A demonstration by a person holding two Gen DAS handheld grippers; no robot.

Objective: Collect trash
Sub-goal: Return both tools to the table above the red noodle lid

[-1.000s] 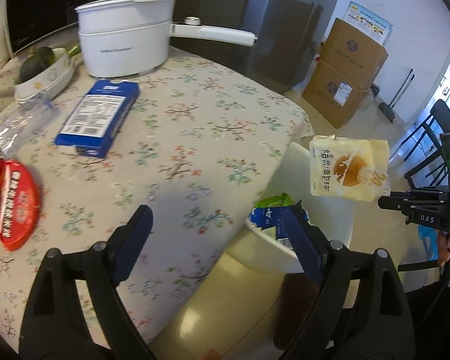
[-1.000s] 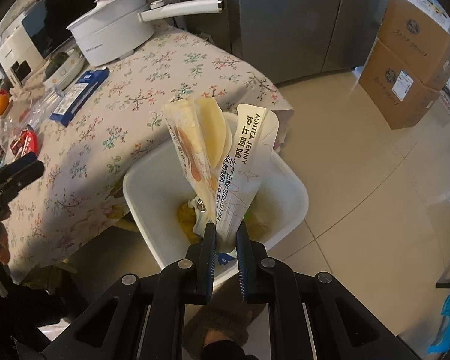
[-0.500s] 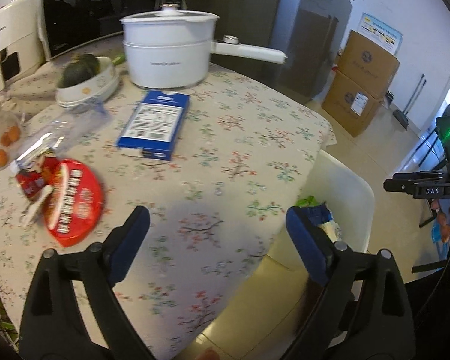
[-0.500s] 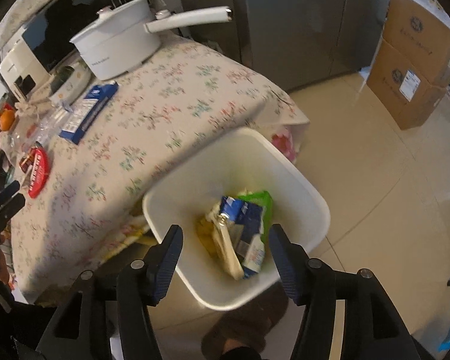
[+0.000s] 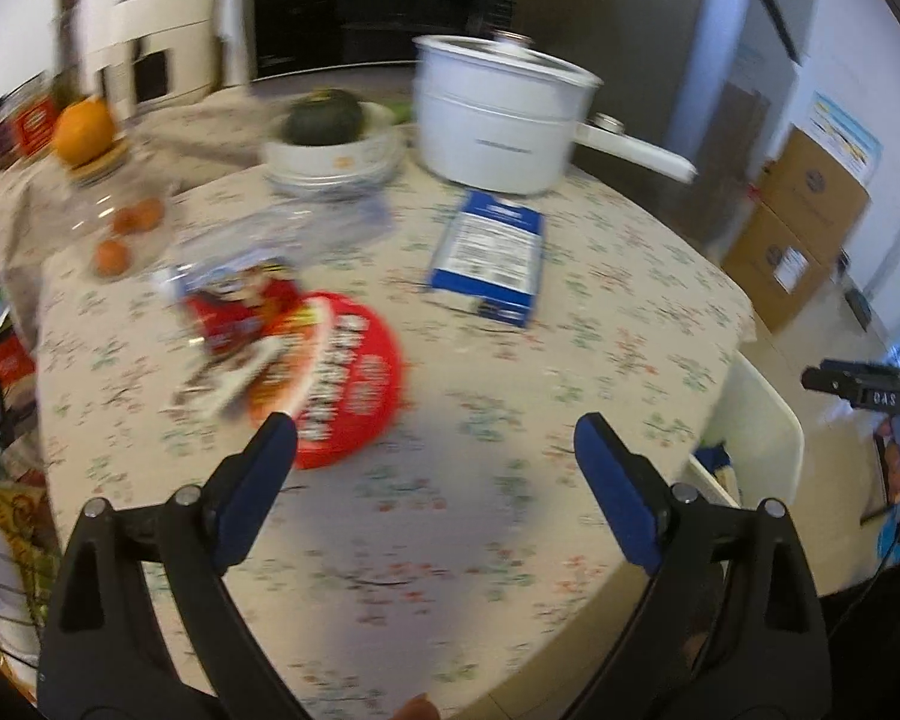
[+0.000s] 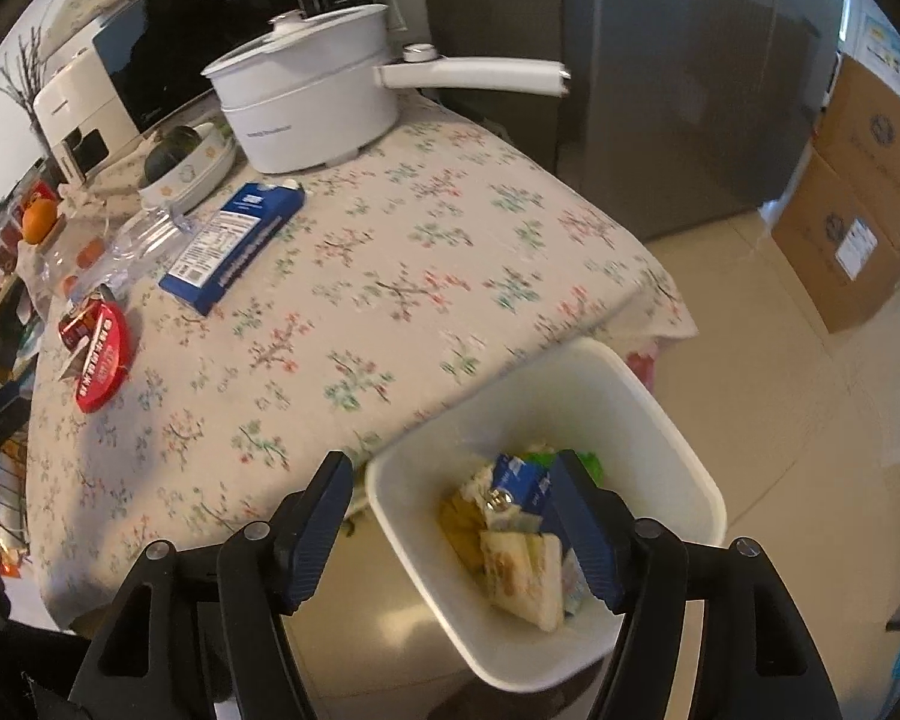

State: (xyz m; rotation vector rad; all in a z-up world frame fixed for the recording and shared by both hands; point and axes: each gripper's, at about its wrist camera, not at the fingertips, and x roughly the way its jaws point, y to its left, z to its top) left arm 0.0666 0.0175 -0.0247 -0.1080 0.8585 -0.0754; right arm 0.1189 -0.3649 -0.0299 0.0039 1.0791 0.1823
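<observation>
My left gripper hangs open and empty over the flowered tablecloth. Just beyond its left fingertip lies a round red lid with a red wrapper against it. A flattened blue carton lies farther back. My right gripper is over the near rim of the white bin, its jaws opening with nothing between the pads. In the bin lie a cream pouch and a blue carton piece. The red lid and blue carton show at the left.
A white pot with a long handle stands at the table's back, beside a bowl holding a dark squash. A clear plastic bag and an orange lie left. Cardboard boxes stand on the floor to the right.
The right gripper opened and the pouch it held now lies in the bin. The left gripper swung left across the table, bringing the red lid close to its left finger.
</observation>
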